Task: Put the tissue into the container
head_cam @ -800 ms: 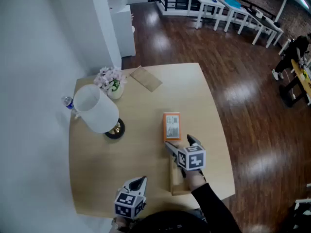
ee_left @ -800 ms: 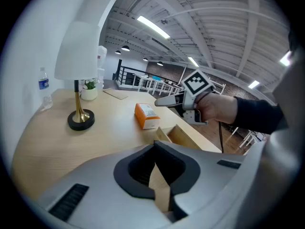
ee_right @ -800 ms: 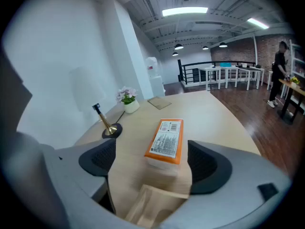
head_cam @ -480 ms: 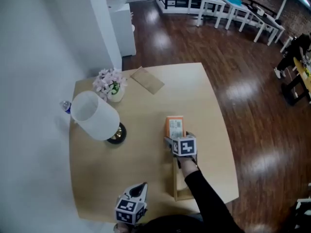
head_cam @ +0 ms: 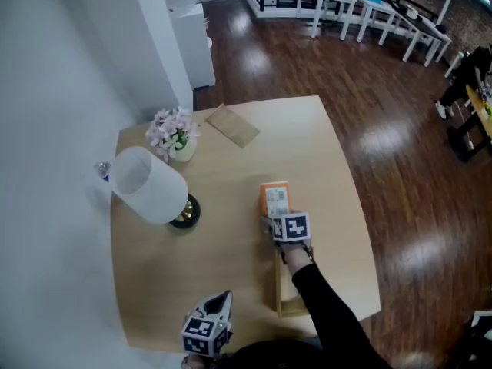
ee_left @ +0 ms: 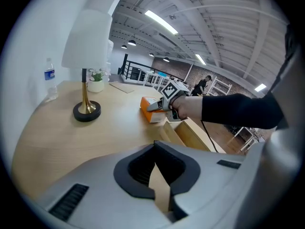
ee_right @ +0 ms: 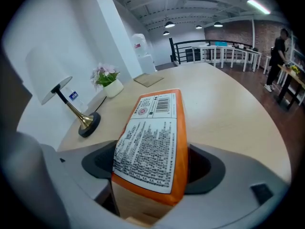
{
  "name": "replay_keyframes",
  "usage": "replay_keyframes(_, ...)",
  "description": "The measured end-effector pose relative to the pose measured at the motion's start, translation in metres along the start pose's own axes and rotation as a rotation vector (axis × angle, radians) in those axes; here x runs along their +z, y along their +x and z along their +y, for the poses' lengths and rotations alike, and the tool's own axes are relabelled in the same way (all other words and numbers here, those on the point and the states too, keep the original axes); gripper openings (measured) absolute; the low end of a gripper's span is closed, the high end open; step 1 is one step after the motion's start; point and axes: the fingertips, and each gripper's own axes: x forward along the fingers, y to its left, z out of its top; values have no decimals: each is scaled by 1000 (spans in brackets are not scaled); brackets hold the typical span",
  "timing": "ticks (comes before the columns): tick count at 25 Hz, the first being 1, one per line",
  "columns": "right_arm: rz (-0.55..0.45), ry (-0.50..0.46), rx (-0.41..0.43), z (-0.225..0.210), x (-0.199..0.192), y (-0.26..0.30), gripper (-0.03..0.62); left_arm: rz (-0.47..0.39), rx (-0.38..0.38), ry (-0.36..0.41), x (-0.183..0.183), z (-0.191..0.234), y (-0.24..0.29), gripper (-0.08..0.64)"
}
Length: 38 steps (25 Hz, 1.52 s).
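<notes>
Head view: overhead, steeply down on the whole worktop (head_cam: 231,175).
Left gripper view: low at the near edge, facing across.
Right gripper view: tight on tissue pack (ee_right: 150,142).
Shared: lamp (head_cam: 146,183).

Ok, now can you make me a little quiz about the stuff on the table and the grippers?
1. True or false: the tissue pack already lies inside the wooden container.
2. Which gripper has the tissue pack between its jaws? A) the left gripper B) the right gripper C) neither
3. Fill in the missing word: behind the lamp, near the wall, stands a small pot of pink ____.

Key: 1. False, it is on the table just beyond the container. 2. B. 3. flowers.
</notes>
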Motion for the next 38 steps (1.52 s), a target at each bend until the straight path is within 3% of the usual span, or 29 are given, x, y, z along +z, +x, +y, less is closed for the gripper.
replay_keyframes(5,-94,16,64,20,20,-37,408,-11,-2,25,1,-5,-6,0)
replay_keyframes(12,-199,-28,149,55,28,-133,410,-59,-39,84,12,-27,-10,0)
replay_keyframes(19,-168,-25,160,56,-57,-202,410,-78,-89,109,7,-54,-17,0)
replay_keyframes(27,-46,50,84,31,-164,-202,410,-77,-91,141,-6,-65,-21,0)
replay_keyframes(32,-28,76,41,18,-182,-181,415,-62,-84,134,-18,-67,-25,0)
replay_keyframes(38,-59,59,40,24,-172,-171,471,-64,-61,123,-24,-63,-31,0)
